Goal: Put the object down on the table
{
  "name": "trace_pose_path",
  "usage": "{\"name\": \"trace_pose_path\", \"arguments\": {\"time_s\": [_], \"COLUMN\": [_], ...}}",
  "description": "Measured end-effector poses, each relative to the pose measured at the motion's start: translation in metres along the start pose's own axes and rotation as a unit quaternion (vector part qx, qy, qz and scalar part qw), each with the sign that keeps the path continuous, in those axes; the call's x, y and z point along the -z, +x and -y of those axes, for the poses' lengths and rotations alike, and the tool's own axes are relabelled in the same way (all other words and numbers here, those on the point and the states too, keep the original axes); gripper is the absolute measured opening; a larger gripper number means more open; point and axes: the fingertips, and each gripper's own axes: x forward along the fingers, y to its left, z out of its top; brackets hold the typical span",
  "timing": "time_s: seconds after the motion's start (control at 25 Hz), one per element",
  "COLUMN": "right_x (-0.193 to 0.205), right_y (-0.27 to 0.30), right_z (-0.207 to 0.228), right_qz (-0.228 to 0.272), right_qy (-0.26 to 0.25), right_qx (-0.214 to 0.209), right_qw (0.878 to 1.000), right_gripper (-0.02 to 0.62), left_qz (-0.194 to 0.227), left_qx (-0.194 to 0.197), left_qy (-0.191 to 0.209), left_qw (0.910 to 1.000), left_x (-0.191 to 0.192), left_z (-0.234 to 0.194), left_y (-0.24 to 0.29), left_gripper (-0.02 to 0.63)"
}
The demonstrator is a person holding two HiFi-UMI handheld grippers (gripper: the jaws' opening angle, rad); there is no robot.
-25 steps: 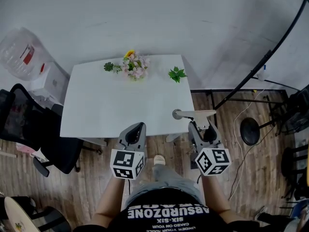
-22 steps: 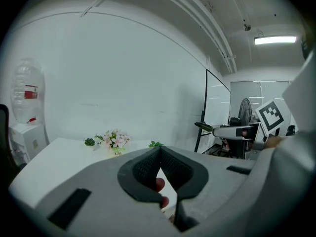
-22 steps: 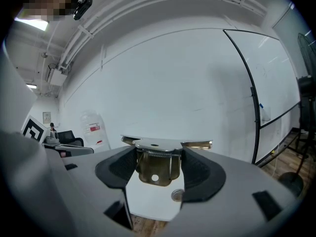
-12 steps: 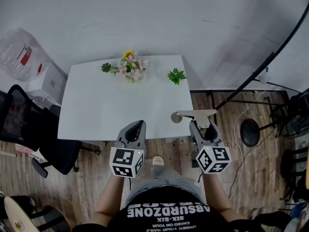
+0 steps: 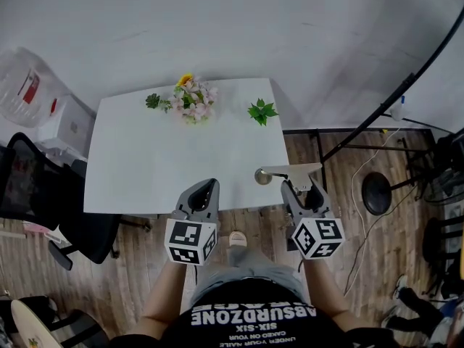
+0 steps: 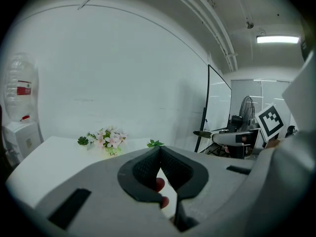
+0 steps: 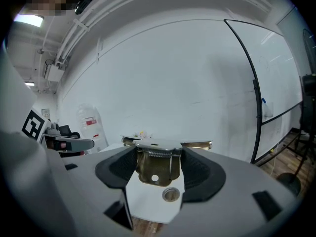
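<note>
My right gripper (image 5: 301, 188) is shut on a flat board with a brass spring clip (image 7: 157, 165). In the head view the object (image 5: 290, 170) shows as a beige bar with a round end, held level in the air just off the near right corner of the white table (image 5: 159, 158). My left gripper (image 5: 206, 189) hovers at the table's near edge, left of the object. Its jaws meet at the tips (image 6: 159, 154) with nothing between them; a pink shoe shows through the gap below.
Pink flowers (image 5: 192, 98) and a green sprig (image 5: 261, 111) lie at the table's far edge. A black office chair (image 5: 29, 194) and a water bottle (image 5: 29, 85) stand to the left. A black whiteboard frame (image 5: 391, 107) and a round stand base (image 5: 375, 194) are on the right.
The right gripper and the clipped board have drifted slightly left and forward towards the table's corner. The left gripper has hardly moved.
</note>
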Motion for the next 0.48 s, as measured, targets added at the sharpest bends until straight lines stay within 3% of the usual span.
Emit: {"name": "trace_pose_path", "arguments": {"time_s": [0.48], "right_x": [0.027], "right_y": [0.014], "right_z": [0.017], "right_qz": [-0.03], "right_qy": [0.0], "right_qx": [-0.002], "right_qw": [1.0], "right_gripper": [0.273], "left_qz": [-0.016], "left_qx": [-0.007], "left_qy": [-0.009], "left_qw": [0.9998], "left_x": [0.012], "left_z": [-0.003], "left_y": [0.018], "left_gripper": [0.005]}}
